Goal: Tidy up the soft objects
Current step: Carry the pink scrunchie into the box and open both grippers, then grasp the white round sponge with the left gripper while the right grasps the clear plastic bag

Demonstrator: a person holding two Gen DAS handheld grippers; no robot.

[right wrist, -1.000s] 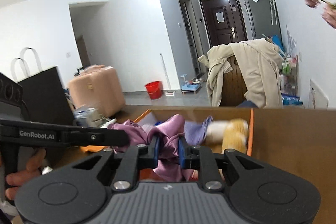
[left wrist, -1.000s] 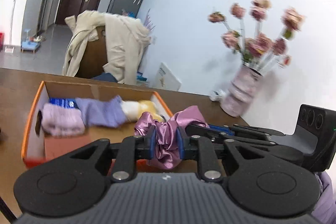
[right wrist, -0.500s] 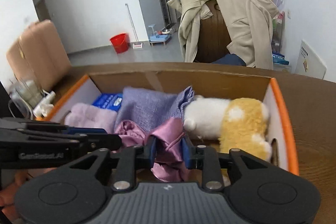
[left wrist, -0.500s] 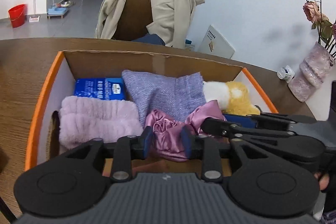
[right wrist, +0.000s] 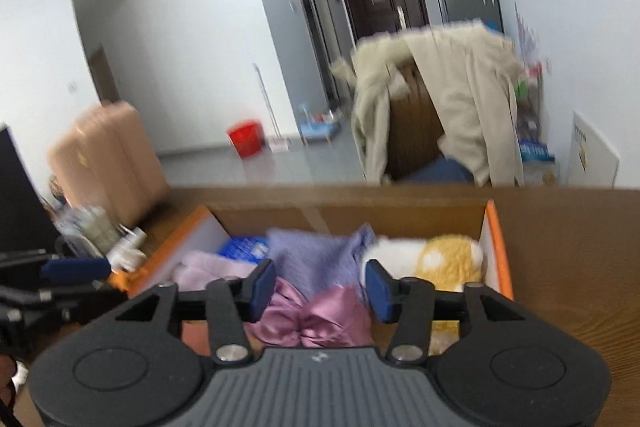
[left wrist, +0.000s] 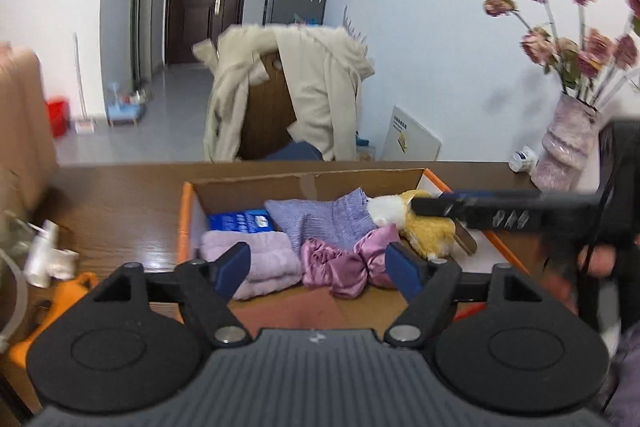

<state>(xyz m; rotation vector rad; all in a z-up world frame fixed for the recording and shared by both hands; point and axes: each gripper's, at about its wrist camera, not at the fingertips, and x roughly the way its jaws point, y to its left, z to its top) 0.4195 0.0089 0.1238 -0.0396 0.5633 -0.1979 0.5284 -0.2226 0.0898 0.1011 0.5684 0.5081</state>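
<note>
A shiny purple satin cloth (left wrist: 340,265) lies loose in the front of an orange-rimmed cardboard box (left wrist: 184,215); it also shows in the right wrist view (right wrist: 312,319). Beside it in the box are a pink fluffy towel (left wrist: 256,259), a lilac knit cloth (left wrist: 324,219), a blue packet (left wrist: 240,223) and a white and yellow plush toy (left wrist: 424,227). My left gripper (left wrist: 318,267) is open and empty just in front of the satin cloth. My right gripper (right wrist: 320,289) is open and empty above it. The right gripper's fingers (left wrist: 480,211) cross the left wrist view over the plush.
The box (right wrist: 496,247) stands on a brown wooden table (left wrist: 120,199). A vase of dried flowers (left wrist: 568,151) and a small bottle (left wrist: 524,159) stand at the far right. Small bottles and an orange object (left wrist: 68,291) lie left of the box. A chair with a beige coat (left wrist: 292,99) stands behind.
Both grippers held the satin cloth, lowered it into the box, then opened and let it go. Both have drawn back a little and the cloth now lies in the box.
</note>
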